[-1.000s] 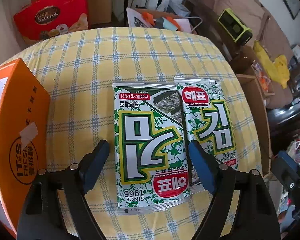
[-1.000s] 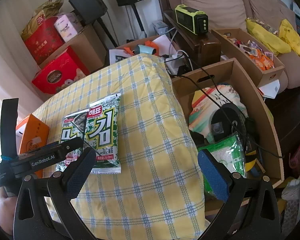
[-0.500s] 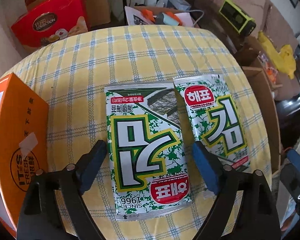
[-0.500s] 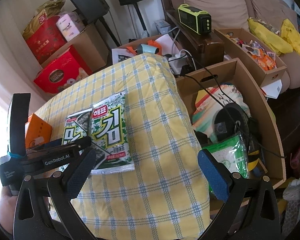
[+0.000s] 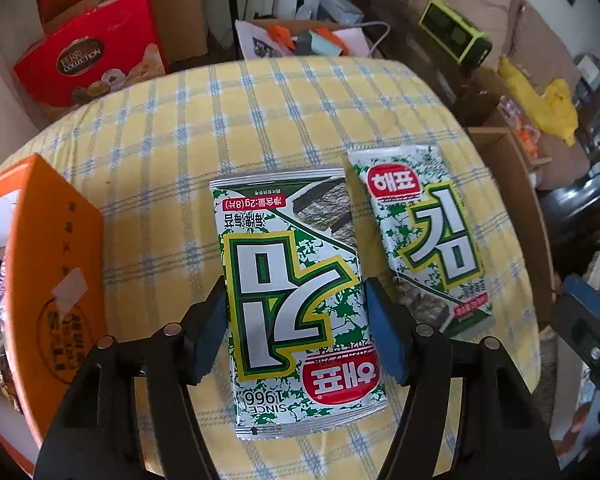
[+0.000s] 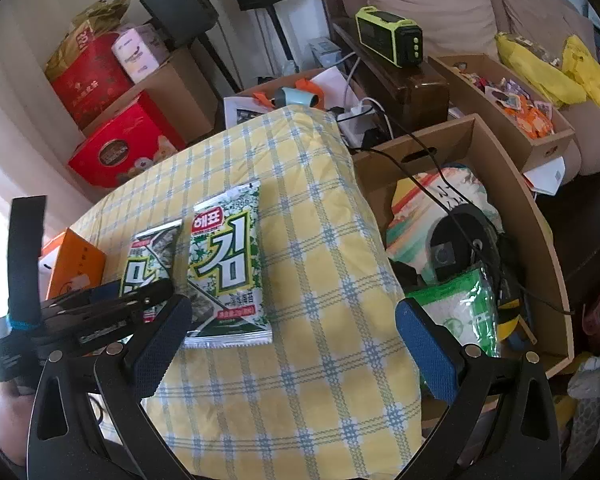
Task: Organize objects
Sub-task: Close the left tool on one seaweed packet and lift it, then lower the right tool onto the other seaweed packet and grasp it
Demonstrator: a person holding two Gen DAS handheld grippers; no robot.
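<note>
Two green-and-white seaweed snack packets lie side by side on the yellow checked tabletop [image 5: 172, 136]. The left packet [image 5: 296, 296] sits between the fingers of my left gripper [image 5: 296, 332], whose blue pads stand at its two long edges, close to them; contact is unclear. The right packet [image 5: 428, 240] lies just beyond the right finger. In the right wrist view both packets [image 6: 228, 272] [image 6: 152, 258] show, with the left gripper [image 6: 100, 308] over the left one. My right gripper [image 6: 292, 344] is wide open and empty over the table's right part.
An orange carton [image 5: 52, 288] stands at the table's left edge. A cardboard box [image 6: 540, 240] with bags and cables sits right of the table. Red gift boxes [image 5: 88, 64], speakers and a sofa stand behind.
My left gripper has moved forward and down over the left packet and its fingers have narrowed to the packet's edges. The right gripper has stayed open and shifted slightly.
</note>
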